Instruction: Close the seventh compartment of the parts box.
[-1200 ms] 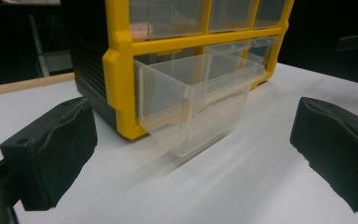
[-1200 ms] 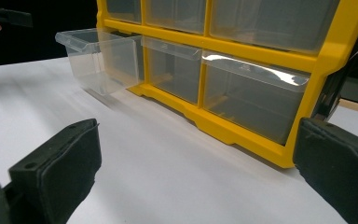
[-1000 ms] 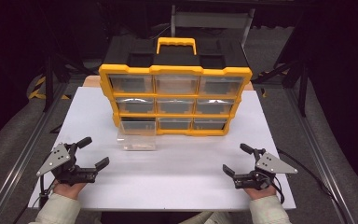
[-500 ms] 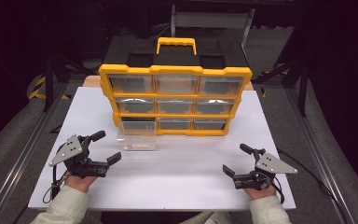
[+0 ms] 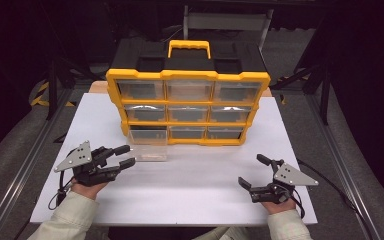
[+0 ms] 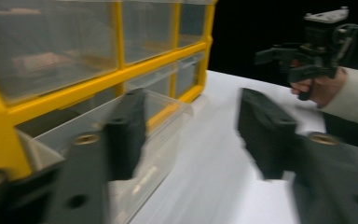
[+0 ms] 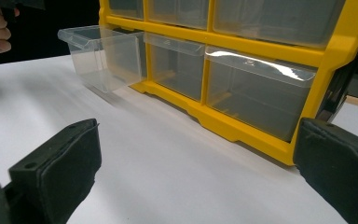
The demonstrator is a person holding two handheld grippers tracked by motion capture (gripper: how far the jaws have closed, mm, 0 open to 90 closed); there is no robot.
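Two grippers we hold apart-jawed: left gripper (image 5: 125,156) at lower left beside the pulled-out clear drawer (image 5: 148,149) of the yellow organizer (image 5: 187,75), right gripper (image 5: 253,172) lower right.

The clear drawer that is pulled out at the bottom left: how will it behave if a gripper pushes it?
The clear drawer looks like thin plastic, so probably light and slightly flexible. It sits partly inside the yellow organizer, so a straight push would likely slide it in. Its smooth walls may be slippery for the left gripper.
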